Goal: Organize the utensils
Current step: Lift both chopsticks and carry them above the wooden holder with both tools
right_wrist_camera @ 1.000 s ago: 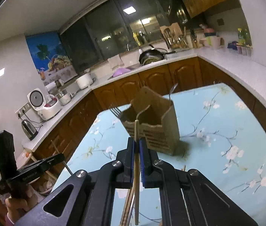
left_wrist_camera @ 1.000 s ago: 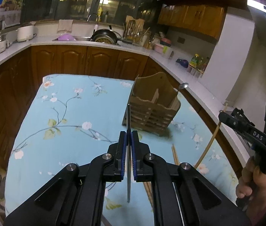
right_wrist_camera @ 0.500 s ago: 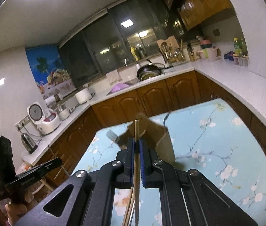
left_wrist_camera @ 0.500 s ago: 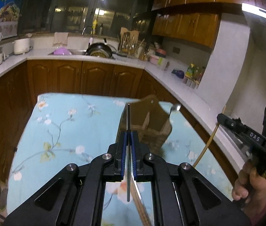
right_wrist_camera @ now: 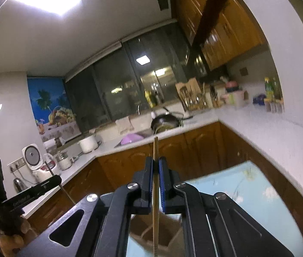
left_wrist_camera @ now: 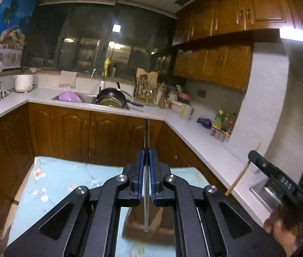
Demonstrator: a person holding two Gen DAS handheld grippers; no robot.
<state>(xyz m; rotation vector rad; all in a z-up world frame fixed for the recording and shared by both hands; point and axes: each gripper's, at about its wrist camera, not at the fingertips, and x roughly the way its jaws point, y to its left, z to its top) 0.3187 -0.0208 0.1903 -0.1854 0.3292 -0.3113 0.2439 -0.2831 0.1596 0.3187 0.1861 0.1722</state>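
My left gripper [left_wrist_camera: 146, 153] is shut on a thin metal utensil [left_wrist_camera: 146, 132] that stands upright between the pads, its lower end above the wooden utensil holder [left_wrist_camera: 151, 228] seen blurred below. My right gripper [right_wrist_camera: 155, 160] is shut on a wooden chopstick [right_wrist_camera: 155, 147], also upright, its lower end over the same holder [right_wrist_camera: 151, 233]. Both are tilted up, high above the floral blue tablecloth [left_wrist_camera: 65, 177]. The right gripper shows at the right of the left wrist view [left_wrist_camera: 280, 182], and the left one at the left of the right wrist view [right_wrist_camera: 29, 194].
The table's far end [right_wrist_camera: 258, 184] faces brown cabinets [left_wrist_camera: 76, 135] under a white L-shaped counter [left_wrist_camera: 194, 128]. A sink with a black pan [left_wrist_camera: 112, 98], a rice cooker [right_wrist_camera: 33, 156] and bottles [left_wrist_camera: 224, 122] stand on the counter.
Both grippers have risen and tilted upward with their utensils. The holder has dropped from mid-view to the bottom of both views, and the table now shows only at its far end.
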